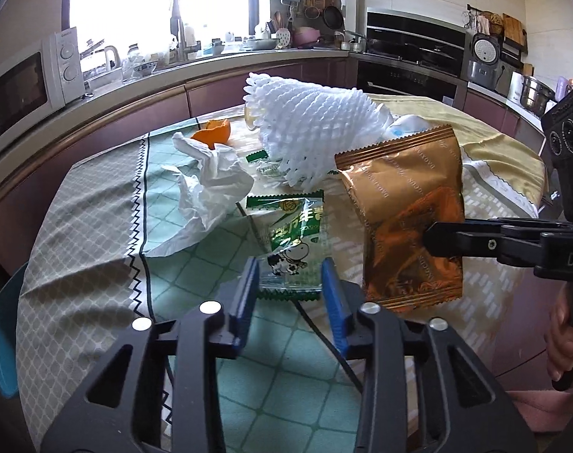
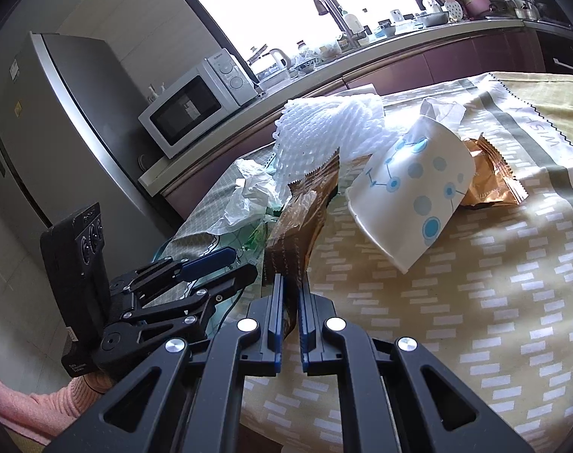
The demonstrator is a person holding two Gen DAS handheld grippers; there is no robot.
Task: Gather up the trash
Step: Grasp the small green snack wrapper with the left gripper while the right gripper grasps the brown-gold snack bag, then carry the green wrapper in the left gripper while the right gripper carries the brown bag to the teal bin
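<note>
- Right gripper [image 2: 290, 302] fingers clamped on gold wrapper [image 1: 403, 219], lifted off counter [image 1: 97, 204].
- Left gripper [image 1: 290, 294] fingers narrowly parted, straddling green wrapper [image 1: 290, 234].

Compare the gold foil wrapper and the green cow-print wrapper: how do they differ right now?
The gold foil wrapper is larger, opaque, and lifted, pinched by the right hand-held gripper. The green cow-print wrapper is smaller, partly clear, and lies between the left hand-held gripper jaws, unpinched. Both are empty snack packets.

gold snack wrapper [image 1: 403, 204] pinched upright off the table, green cow-print wrapper [image 1: 290, 241] lying flat, crumpled white tissue [image 1: 207, 185], foam fruit net [image 1: 309, 128], tipped paper cup [image 2: 411, 192], orange peel [image 1: 211, 134]
</note>
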